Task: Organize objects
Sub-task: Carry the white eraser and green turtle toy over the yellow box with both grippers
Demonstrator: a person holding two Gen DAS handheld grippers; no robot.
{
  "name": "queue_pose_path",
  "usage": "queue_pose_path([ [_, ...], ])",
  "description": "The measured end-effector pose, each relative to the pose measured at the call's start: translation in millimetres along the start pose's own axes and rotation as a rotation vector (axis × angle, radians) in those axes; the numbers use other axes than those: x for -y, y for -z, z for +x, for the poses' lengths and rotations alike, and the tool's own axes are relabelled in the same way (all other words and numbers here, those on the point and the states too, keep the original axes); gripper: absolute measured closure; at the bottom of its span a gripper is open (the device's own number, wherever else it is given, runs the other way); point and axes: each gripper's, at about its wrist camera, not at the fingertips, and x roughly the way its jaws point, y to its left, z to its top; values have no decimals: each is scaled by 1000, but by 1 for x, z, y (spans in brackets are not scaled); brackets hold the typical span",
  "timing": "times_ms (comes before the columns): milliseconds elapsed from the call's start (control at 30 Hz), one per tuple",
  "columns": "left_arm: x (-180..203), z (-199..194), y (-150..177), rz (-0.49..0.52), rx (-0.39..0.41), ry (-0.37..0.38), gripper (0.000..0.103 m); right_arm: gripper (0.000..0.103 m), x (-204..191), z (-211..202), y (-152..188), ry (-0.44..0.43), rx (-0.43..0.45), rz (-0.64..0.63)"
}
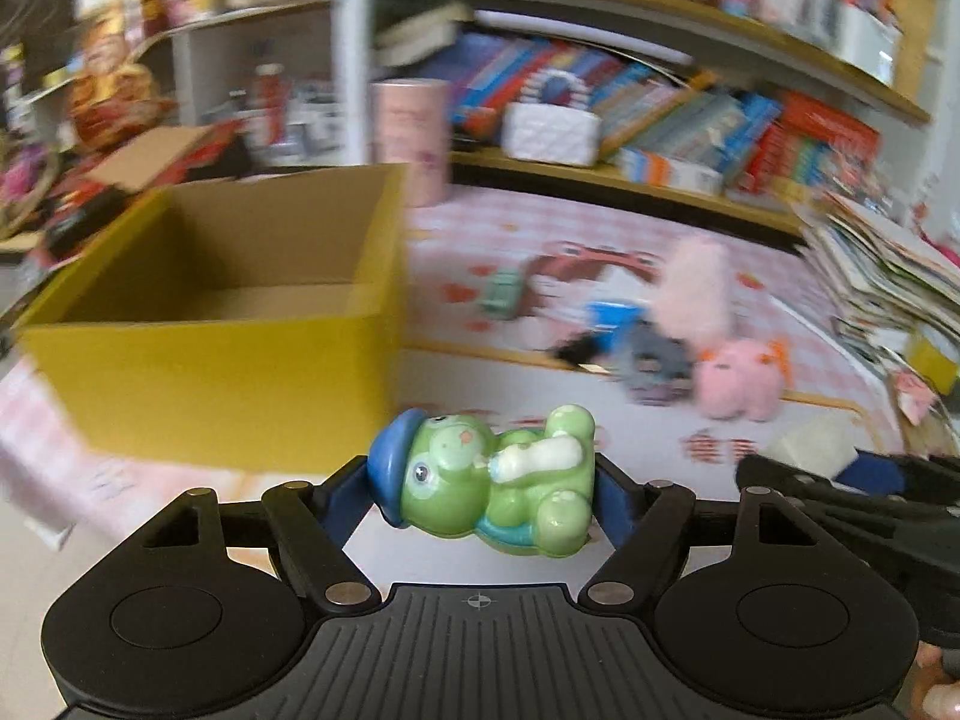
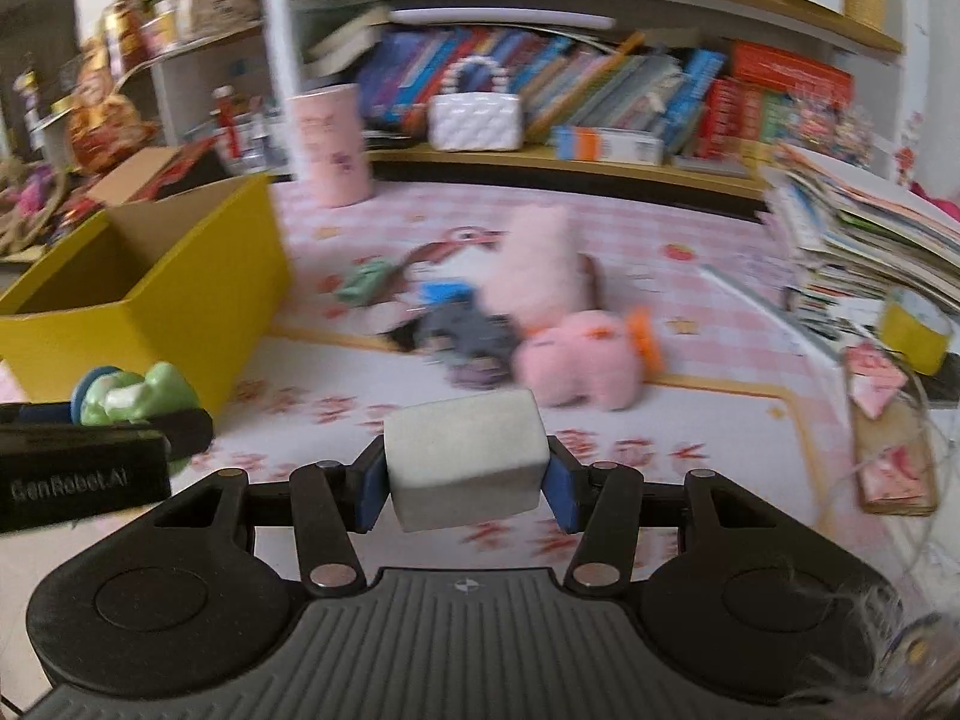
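A glossy green frog figurine (image 1: pixel 510 480) with a blue cap lies sideways between the blue pads of my left gripper (image 1: pixel 483 483), which is shut on it above the pink mat. An open yellow cardboard box (image 1: pixel 210 384) stands just ahead and to the left, its inside bare. My right gripper (image 2: pixel 465 480) is shut on a white rectangular block (image 2: pixel 465 450). In the right wrist view, the left gripper (image 2: pixel 120 420) with the frog (image 2: pixel 138 399) is at the left edge, beside the yellow box (image 2: pixel 198 300). In the left wrist view, the right gripper (image 1: pixel 840 492) and its block (image 1: pixel 810 447) show at the right.
Toys lie mid-mat: a pink plush pig (image 2: pixel 576 360), a tall pink plush (image 2: pixel 534 264), a grey toy (image 2: pixel 468 330) and a small green toy (image 2: pixel 366 279). A pink cylinder (image 2: pixel 327 144) stands behind the box. A leaning stack of books (image 2: pixel 858 240) lines the right; bookshelves and a white handbag (image 2: pixel 477 114) stand behind.
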Motion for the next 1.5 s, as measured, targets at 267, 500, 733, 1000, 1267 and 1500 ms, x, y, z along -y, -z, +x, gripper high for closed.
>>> queue_pose_path([
  [267, -87, -43, 28, -106, 12, -99, 27, 54, -91, -16, 21, -59, -30, -85],
  [500, -144, -71, 54, -128, -8, -135, 27, 54, -156, -29, 48, -99, -64, -90],
  [733, -177, -95, 67, -83, 22, -117, 27, 54, -199, -45, 62, -111, -49, -65],
  [1000, -201, -108, 71, -74, 50, -87, 27, 54, -222, -60, 64, -86, -28, -53],
  [1267, -213, -113, 68, -73, 71, -72, 27, 54, -229, -62, 64, -77, -25, -56],
  [1500, -217, -110, 60, -61, 80, -66, 27, 54, -239, -58, 50, -72, -13, -51],
])
